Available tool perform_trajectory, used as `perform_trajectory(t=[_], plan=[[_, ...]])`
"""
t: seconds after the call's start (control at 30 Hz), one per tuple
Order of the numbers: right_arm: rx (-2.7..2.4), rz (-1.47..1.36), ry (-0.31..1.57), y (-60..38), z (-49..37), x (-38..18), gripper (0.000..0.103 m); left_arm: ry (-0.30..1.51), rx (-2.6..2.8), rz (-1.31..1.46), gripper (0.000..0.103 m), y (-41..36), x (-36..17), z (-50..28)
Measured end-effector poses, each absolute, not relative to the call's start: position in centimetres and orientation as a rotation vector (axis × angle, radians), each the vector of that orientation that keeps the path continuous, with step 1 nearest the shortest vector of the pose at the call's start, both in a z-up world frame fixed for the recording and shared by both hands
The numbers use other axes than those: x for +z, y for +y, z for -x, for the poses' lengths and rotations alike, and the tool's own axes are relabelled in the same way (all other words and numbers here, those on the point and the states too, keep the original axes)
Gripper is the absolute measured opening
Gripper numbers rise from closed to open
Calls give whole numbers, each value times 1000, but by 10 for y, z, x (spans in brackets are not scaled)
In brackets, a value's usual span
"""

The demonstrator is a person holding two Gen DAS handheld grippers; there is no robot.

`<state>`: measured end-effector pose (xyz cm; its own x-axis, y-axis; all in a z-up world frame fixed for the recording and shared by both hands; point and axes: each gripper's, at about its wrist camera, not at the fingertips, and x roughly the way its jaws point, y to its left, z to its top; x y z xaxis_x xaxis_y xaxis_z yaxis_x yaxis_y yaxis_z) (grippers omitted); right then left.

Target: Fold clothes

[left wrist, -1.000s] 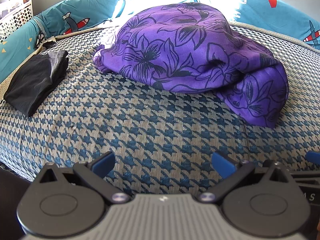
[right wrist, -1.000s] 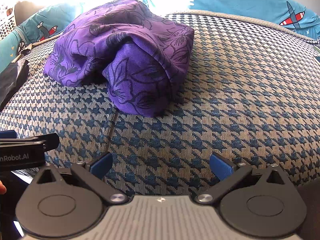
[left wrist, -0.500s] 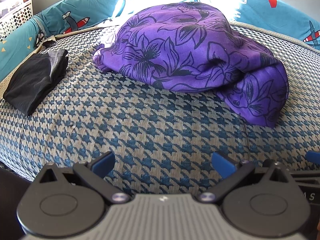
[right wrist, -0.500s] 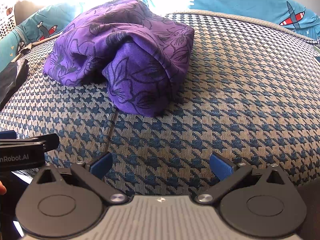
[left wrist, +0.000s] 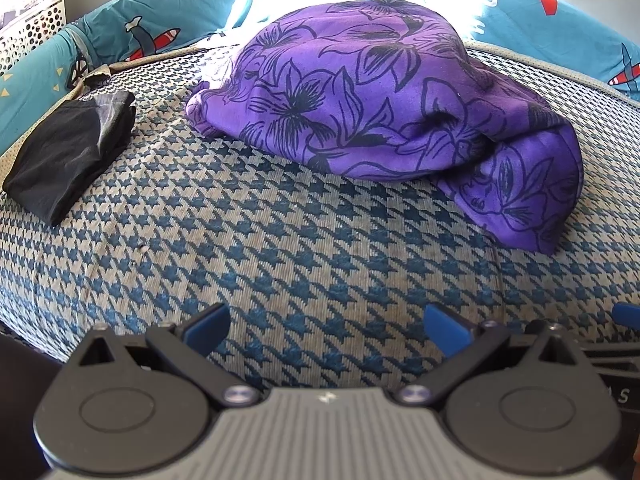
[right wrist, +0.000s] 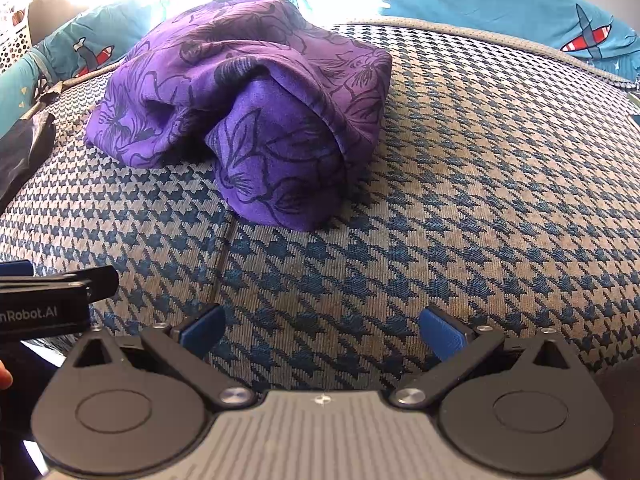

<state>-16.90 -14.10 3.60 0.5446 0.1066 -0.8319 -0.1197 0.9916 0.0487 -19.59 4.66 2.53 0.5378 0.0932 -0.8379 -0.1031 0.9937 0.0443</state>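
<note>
A purple garment with a black flower print [left wrist: 384,104] lies bunched in a heap on the houndstooth bed cover [left wrist: 280,248]; the right wrist view shows the same purple garment [right wrist: 256,120] from its rolled end. A folded black garment [left wrist: 68,152] rests at the left; its edge, the black garment [right wrist: 20,152], shows at the far left of the right wrist view. My left gripper [left wrist: 326,326] stands open over the cover, well short of the heap, holding nothing. My right gripper [right wrist: 322,326] is open too, with nothing between its fingers. The left gripper's body [right wrist: 44,304] shows beside it.
Teal pillows with plane prints [left wrist: 160,28] line the back of the bed, and one teal pillow [right wrist: 500,4] lies at the right. A white perforated basket [left wrist: 28,28] stands at the far left corner. Strong light washes out the back middle.
</note>
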Motion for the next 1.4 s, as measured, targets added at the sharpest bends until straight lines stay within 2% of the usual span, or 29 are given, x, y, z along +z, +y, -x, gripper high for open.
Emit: perform_trajectory(t=[0.9,1.4], plan=[[171,43,979,-131,166,37,103,998,106,35,103,56,22,188],[227,104,861,-123,124,69,103,977,107,27,103,78,33,153]])
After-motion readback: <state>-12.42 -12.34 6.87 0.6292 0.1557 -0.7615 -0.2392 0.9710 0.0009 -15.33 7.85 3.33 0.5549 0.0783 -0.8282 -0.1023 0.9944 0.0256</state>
